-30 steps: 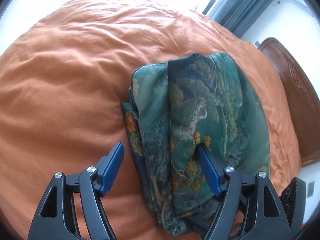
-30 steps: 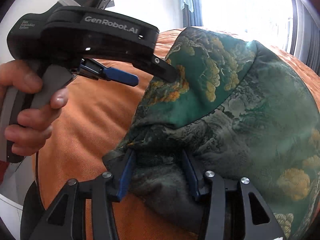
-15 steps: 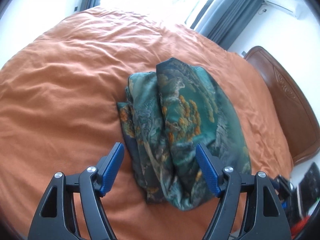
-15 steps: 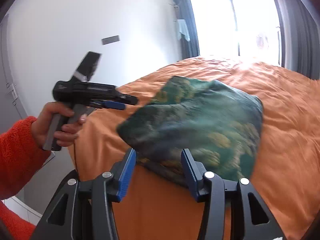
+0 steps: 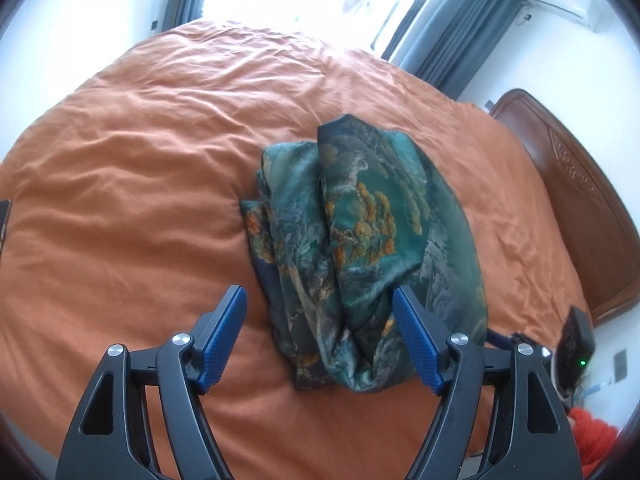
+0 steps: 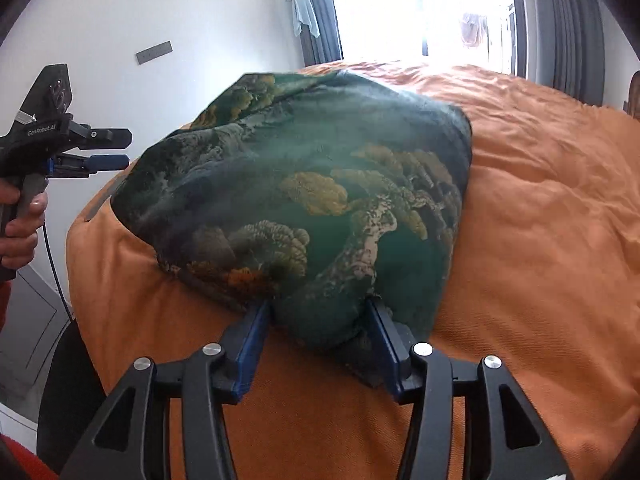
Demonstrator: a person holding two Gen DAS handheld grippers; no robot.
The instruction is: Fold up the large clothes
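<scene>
A wide bed covered in a rumpled burnt-orange quilt point(image 5: 132, 184) fills both views; a carved dark-wood headboard point(image 5: 576, 184) stands along its right side in the left wrist view, and grey-blue curtains point(image 5: 460, 20) hang beside the bright window.

Near the middle of the quilt lies the task's thing, a glossy dark-green garment printed with ochre foliage and pale landscape motifs point(image 5: 360, 232), already gathered into a compact, several-layered bundle. In the right wrist view the same garment point(image 6: 304, 200) bulges toward the lens, and its near edge sits between the blue pads.

The left gripper point(image 5: 320, 340), black-framed with blue ribbed pads, hangs above the near end of the bundle with its jaws wide apart and nothing between them. In the right wrist view it appears again, held in a hand point(image 6: 20, 220) clear of the cloth.

The right gripper point(image 6: 320, 340) has its jaws partly spread; they have just been opening, with the garment's near fold between them. Both pads appear to touch the cloth, yet whether they still press it cannot be told.

Judged step: the fold is essentially complete and the bundle is being let go. The next move calls for drawing the right gripper straight back without dragging the slippery top layer, then tidying the loose left-hand layers if they have splayed.
</scene>
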